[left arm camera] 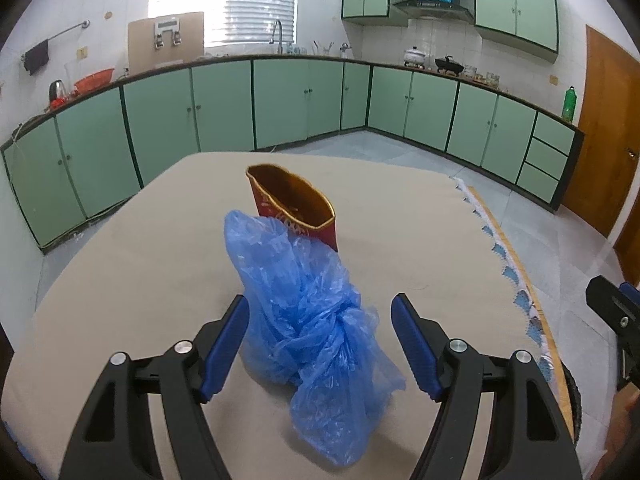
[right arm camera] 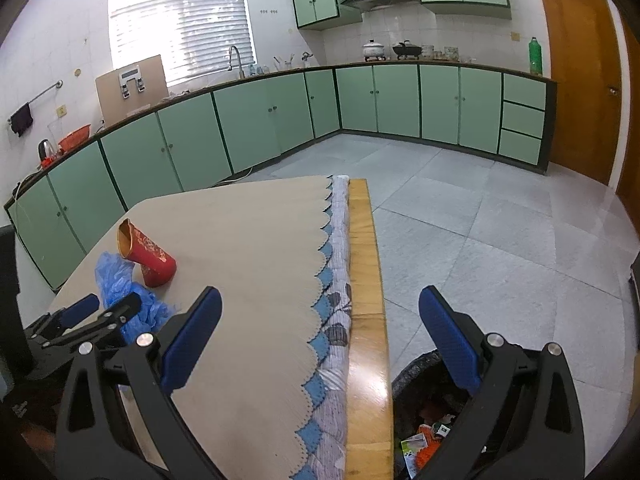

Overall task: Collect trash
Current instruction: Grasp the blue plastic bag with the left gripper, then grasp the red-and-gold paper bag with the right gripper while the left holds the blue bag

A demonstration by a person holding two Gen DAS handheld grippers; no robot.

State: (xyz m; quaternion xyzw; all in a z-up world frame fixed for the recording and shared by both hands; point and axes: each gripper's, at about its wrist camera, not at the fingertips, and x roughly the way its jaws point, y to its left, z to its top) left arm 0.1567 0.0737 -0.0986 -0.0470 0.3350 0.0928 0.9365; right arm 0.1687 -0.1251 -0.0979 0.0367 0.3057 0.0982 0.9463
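A crumpled blue plastic bag [left arm camera: 316, 320] lies on the beige tablecloth [left arm camera: 120, 280], knotted in the middle. My left gripper [left arm camera: 320, 300] is open, and the bag sits between its blue pads without being squeezed. Just behind the bag is a squashed red paper cup [left arm camera: 296, 204] with a gold inside, its mouth facing me. The right wrist view shows the cup [right arm camera: 150, 254] tilted beside the bag [right arm camera: 120, 280] at the left, with the left gripper [right arm camera: 100, 308] over the bag. My right gripper [right arm camera: 320, 292] is open and empty over the table's right edge.
A bin with a black liner [right arm camera: 416, 368] stands on the floor below the table's wooden edge [right arm camera: 362, 260], with wrappers inside. A quilted cloth [right arm camera: 340, 240] runs along that edge. Green cabinets [left arm camera: 300, 100] line the far walls beyond grey floor tiles [right arm camera: 480, 220].
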